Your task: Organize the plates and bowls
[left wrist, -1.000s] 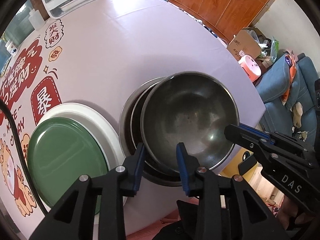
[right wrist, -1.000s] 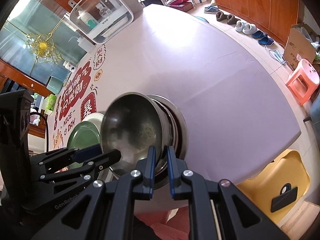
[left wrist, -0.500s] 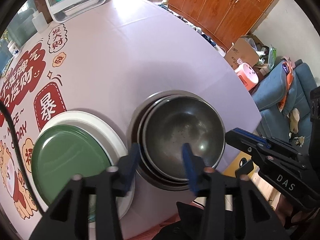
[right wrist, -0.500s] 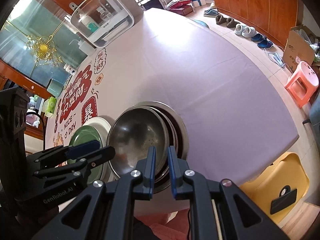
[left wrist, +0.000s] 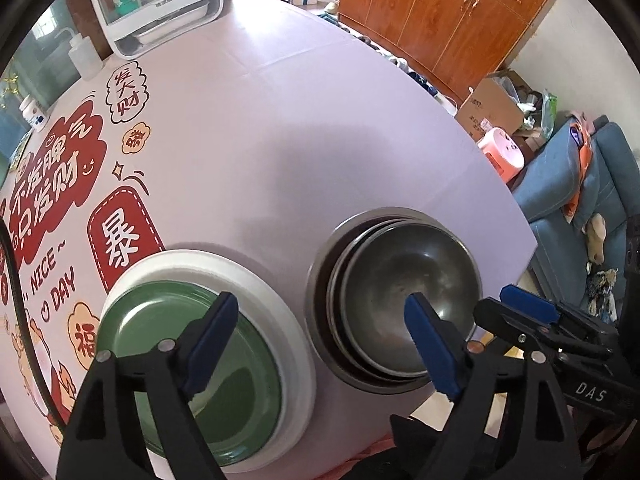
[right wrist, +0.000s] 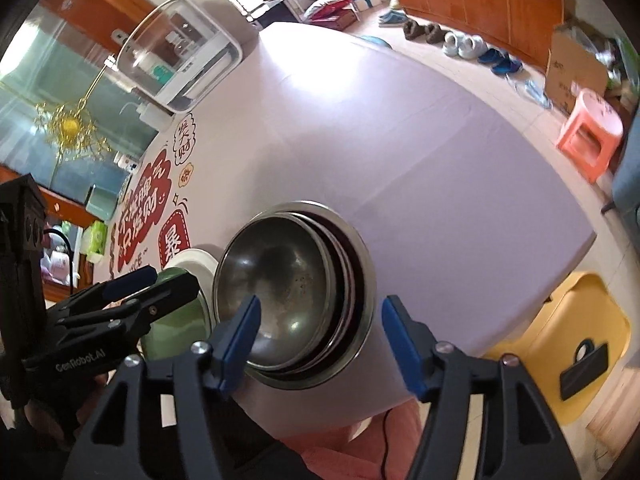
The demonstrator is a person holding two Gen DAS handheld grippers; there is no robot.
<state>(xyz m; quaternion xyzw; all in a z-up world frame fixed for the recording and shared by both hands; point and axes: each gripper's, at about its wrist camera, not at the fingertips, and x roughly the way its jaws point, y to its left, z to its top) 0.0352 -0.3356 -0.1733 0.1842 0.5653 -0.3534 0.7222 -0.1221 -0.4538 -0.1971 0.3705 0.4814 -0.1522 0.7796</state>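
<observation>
Left wrist view first: the left gripper (left wrist: 320, 320) is hanging over the near edge of the table (left wrist: 320, 128), its jaws having just been opening and now spread wide with nothing between them; one blue pad is showing over the green plate (left wrist: 240, 384), the other over the stack of steel bowls (left wrist: 400, 296). The green plate is lying on a white plate (left wrist: 256, 276) just beside the bowls. The top bowl is sitting nested but shifted toward one side, leaving a crescent of the lower rims showing. I'd say the release is the step in hand, and doing it well is meaning lifting straight clear so neither pad is clipping a rim.

Right wrist view: the right gripper (right wrist: 320, 336) is also parted, its jaws having just been opening, the pads flanking the near rim of the bowl stack (right wrist: 296, 280) without pressing on it. The steel is looking dull and scuffed, with specks inside the top bowl. The left gripper (right wrist: 132, 284) is showing at the lower left, over the plates (right wrist: 200, 262). Backing away slowly seems wise, since the stack is sitting close to the table edge.
</observation>
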